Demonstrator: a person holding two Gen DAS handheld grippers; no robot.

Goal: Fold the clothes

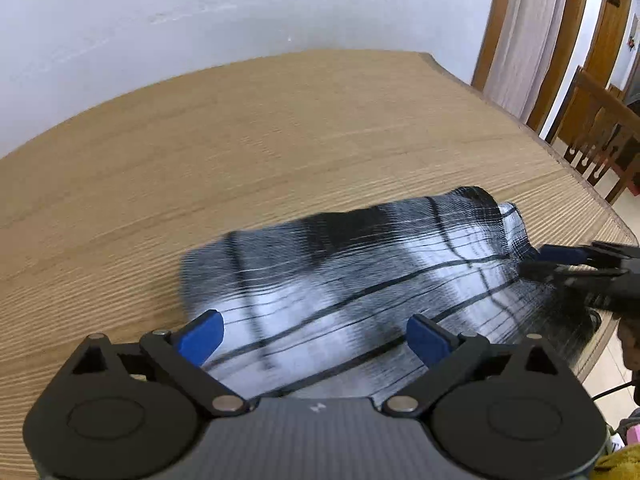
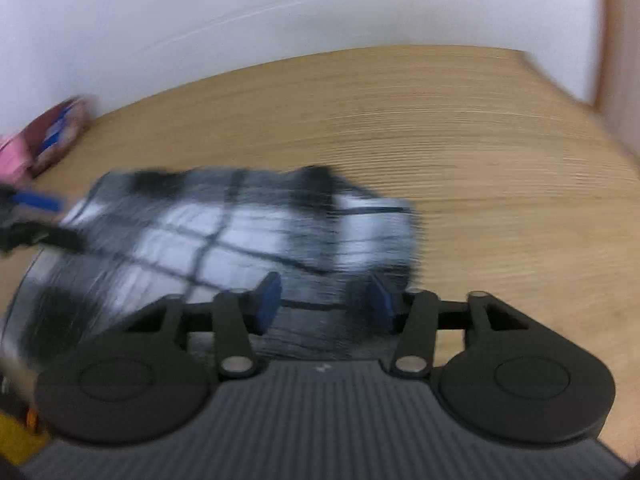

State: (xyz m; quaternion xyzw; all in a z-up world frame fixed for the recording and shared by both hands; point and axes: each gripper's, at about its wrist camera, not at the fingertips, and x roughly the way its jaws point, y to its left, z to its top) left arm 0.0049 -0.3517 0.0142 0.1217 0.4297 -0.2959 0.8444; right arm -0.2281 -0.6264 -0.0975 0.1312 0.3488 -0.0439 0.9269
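Your left gripper [image 1: 316,334] is spread wide, its blue pads hovering over the near edge of the black-and-white plaid garment [image 1: 352,276], which lies across the lower middle of the wooden table [image 1: 260,132]. Your right gripper [image 2: 324,302] is also parted — nothing between its pads — above the cloth's near right part. A pink packet [image 2: 52,136] sits blurred at the upper left.

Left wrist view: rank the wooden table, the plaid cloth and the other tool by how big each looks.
1. wooden table, fills most of the view
2. plaid cloth
3. right tool, only partly in frame at the right edge, so its rank is unsure
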